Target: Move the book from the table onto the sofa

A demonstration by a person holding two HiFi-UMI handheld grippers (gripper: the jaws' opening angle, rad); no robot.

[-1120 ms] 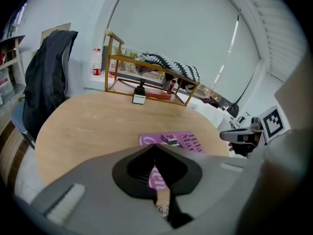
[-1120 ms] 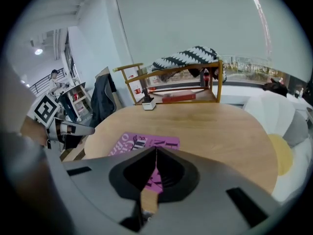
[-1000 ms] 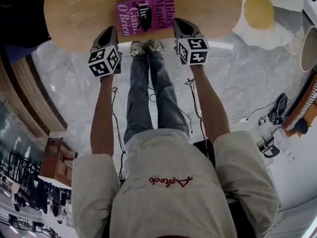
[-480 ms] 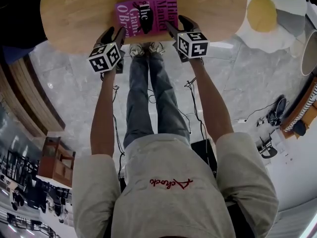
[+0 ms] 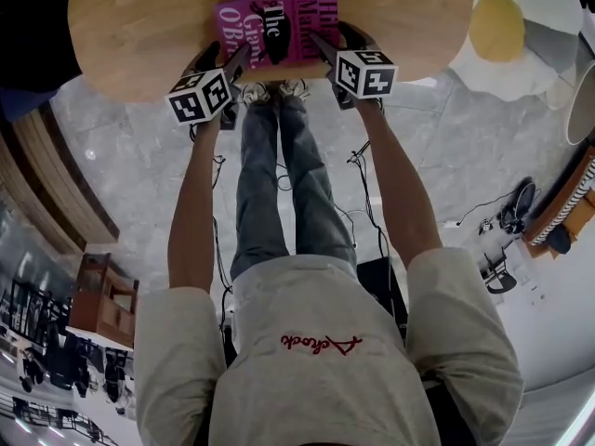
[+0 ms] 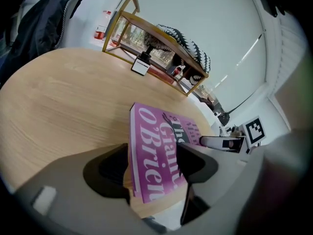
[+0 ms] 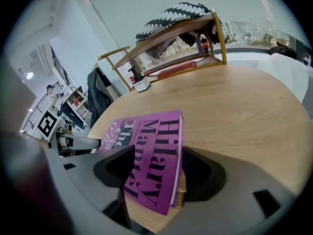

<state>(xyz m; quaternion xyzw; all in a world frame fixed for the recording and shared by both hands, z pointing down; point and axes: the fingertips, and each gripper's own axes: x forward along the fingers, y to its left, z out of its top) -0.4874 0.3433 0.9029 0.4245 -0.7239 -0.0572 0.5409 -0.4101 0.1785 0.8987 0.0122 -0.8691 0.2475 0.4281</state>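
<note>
A magenta book (image 5: 276,28) lies flat near the front edge of the round wooden table (image 5: 139,26). My left gripper (image 5: 226,63) is at the book's near left corner and my right gripper (image 5: 332,49) at its near right corner. Both sets of jaws have just been opening and stand wide. In the left gripper view the book's left edge (image 6: 156,155) lies between the fingers (image 6: 107,170), one finger outside on the table and one over the cover. The right gripper view shows the book's right edge (image 7: 146,155) between the fingers (image 7: 203,173). No pad presses on the book.
At the table's far side stands a gold-framed wooden rack (image 6: 166,38) with a striped cloth on it. The person's legs and shoes (image 5: 274,91) are under the table's front edge. Cables (image 5: 363,184) trail on the marble floor, and a yellow-and-white egg-shaped rug (image 5: 502,26) lies to the right.
Both grippers have moved forward and down to the book's near corners. Their jaws went from shut to wide open and now straddle the book's edges.
</note>
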